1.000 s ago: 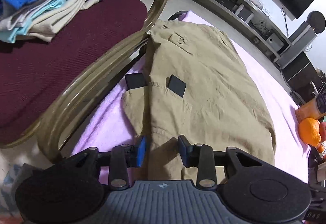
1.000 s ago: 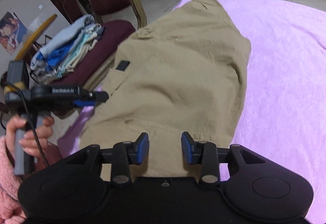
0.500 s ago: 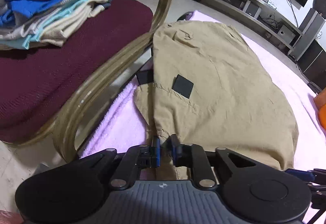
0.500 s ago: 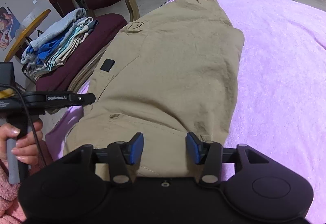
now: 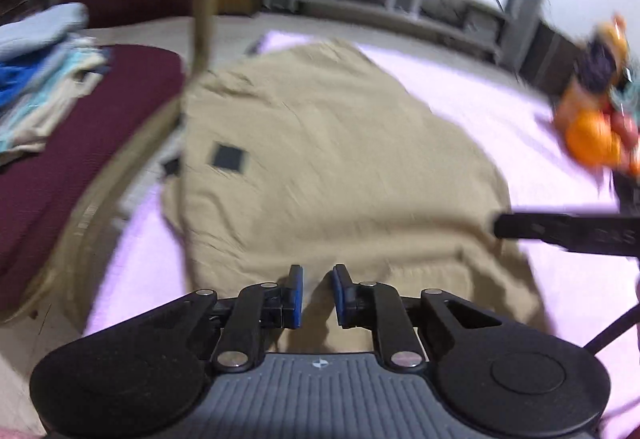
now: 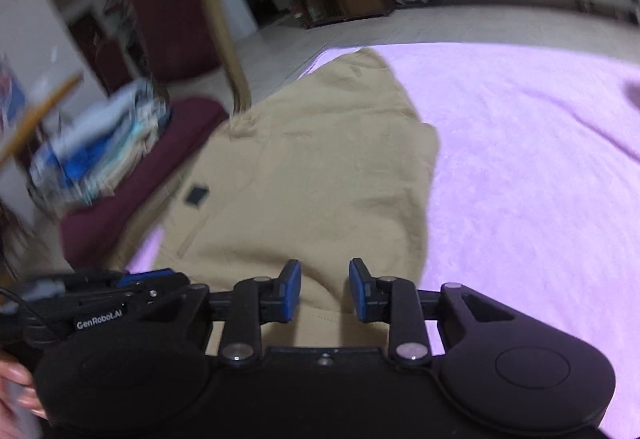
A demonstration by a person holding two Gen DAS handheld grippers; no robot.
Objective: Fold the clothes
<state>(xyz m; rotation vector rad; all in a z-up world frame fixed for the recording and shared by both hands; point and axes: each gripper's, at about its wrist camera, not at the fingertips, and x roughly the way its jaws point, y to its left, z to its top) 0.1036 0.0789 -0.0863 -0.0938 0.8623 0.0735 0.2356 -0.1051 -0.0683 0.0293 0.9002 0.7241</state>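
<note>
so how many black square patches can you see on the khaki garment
2. One black patch lies on top of the khaki garment toward its left side. A second, partly tucked patch sits at the left edge beside the chair. More may be hidden in the folds.

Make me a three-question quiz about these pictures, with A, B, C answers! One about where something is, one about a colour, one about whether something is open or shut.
1. Where is the pile of folded clothes?
A. on the dark red chair seat
B. on the pink blanket
C. on the floor

2. What colour is the garment lying on the blanket?
A. blue
B. tan
C. white

3. How is the right gripper?
A. shut on the garment
B. open
C. shut on nothing

Answers:
1. A, the pile rests on the chair seat beside the blanket.
2. B, the cloth is sandy tan all over.
3. B, a clear gap shows between its blue pads, with cloth behind.
</note>
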